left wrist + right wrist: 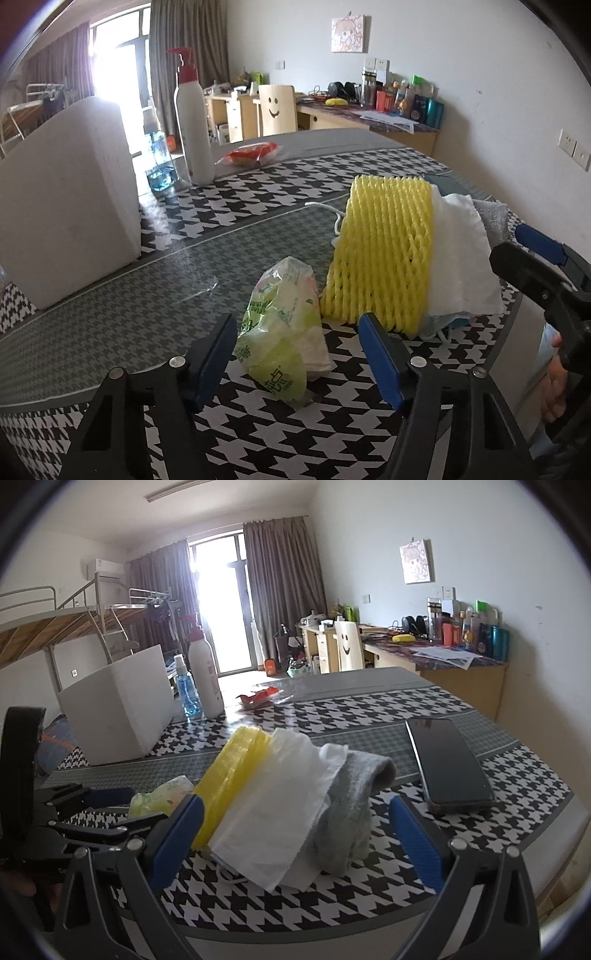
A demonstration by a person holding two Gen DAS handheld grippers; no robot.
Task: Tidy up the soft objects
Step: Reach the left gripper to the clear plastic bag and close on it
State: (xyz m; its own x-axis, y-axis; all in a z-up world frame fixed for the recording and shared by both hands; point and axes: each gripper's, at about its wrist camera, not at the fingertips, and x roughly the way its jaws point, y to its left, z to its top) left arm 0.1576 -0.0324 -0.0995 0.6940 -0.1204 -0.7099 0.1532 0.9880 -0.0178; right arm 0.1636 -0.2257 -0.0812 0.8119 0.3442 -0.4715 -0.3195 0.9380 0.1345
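Near edge of surface (258,435): left gripper (299,354) spread around crumpled green bag (280,325), pads apart from it. Right gripper (295,838) spread before leaning stack: yellow foam net (384,251), white tissue (280,812), grey cloth (354,812). Bag unstacked. Phone (450,760) in right view only. Farther: white box (70,206).

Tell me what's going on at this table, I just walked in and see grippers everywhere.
A person holds a gripper in each hand, sorting soft things. The left gripper straddles a crumpled green plastic bag, its pads not pressing on it. The right gripper is open in front of a stack: yellow foam net, white tissue, grey cloth. A white foam box stands behind and a phone lies beside the stack.
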